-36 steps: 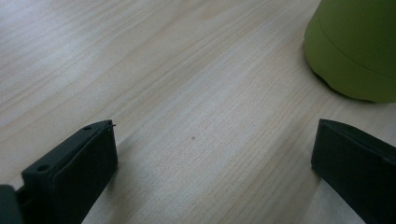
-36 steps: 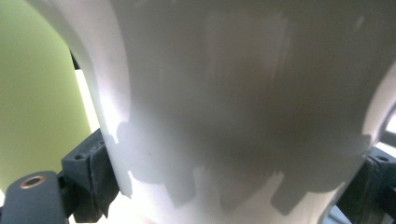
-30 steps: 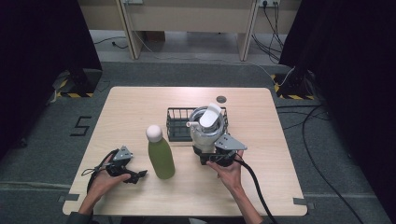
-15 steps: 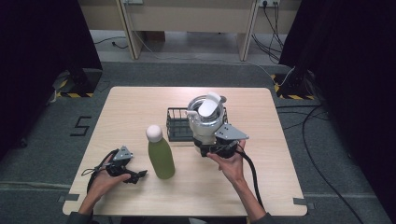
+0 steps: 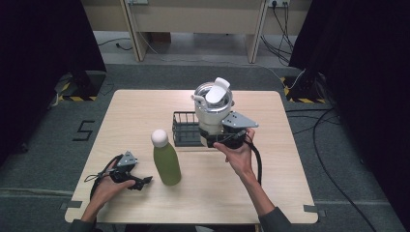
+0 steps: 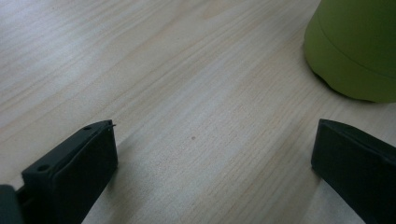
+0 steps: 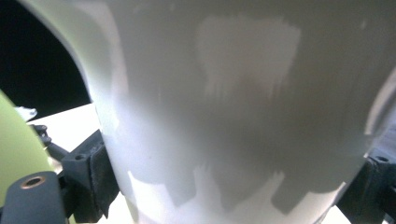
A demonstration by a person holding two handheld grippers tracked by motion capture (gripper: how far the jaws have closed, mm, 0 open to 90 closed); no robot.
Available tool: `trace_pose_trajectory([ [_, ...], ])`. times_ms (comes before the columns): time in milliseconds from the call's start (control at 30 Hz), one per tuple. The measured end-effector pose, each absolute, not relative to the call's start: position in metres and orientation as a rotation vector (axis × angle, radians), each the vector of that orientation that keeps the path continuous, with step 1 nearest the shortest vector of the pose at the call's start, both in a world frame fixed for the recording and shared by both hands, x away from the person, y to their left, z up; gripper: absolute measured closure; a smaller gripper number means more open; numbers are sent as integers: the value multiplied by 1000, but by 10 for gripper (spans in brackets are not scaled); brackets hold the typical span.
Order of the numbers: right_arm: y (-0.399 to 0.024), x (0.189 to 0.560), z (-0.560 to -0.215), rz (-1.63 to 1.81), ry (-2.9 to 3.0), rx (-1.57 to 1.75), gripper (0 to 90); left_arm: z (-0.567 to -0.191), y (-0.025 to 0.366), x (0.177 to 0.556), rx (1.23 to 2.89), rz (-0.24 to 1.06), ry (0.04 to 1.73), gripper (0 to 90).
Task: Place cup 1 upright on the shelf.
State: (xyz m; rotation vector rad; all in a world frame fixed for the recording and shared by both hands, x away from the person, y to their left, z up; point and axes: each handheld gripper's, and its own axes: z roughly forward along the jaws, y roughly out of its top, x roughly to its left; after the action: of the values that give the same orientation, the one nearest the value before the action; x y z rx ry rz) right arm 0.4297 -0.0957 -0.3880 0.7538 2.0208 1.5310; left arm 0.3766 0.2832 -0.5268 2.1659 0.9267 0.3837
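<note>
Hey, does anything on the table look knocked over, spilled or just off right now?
Nothing is spilled or toppled. The green bottle stands upright on the table. The one oddity: the white jug, clamped in the right hand-held gripper, has its lid flap sticking up open above the wire basket.

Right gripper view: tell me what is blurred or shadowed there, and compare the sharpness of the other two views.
Right gripper view: the white jug sits so close that it is soft, with patchy grey shadows across its wall. Left gripper view: the table grain is crisp, while the green bottle is slightly soft. High view: evenly lit table, dark surroundings, no glare.
</note>
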Motion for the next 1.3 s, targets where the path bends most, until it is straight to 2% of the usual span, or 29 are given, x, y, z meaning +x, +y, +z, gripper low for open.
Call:
trace_pose_trajectory([
  [633, -98, 470, -378, 1486, 1922, 834, 117, -527, 283, 377, 2163, 383, 928, 0],
  [1300, -109, 501, -397, 1407, 1882, 902, 117, -527, 283, 377, 2164, 383, 928, 0],
])
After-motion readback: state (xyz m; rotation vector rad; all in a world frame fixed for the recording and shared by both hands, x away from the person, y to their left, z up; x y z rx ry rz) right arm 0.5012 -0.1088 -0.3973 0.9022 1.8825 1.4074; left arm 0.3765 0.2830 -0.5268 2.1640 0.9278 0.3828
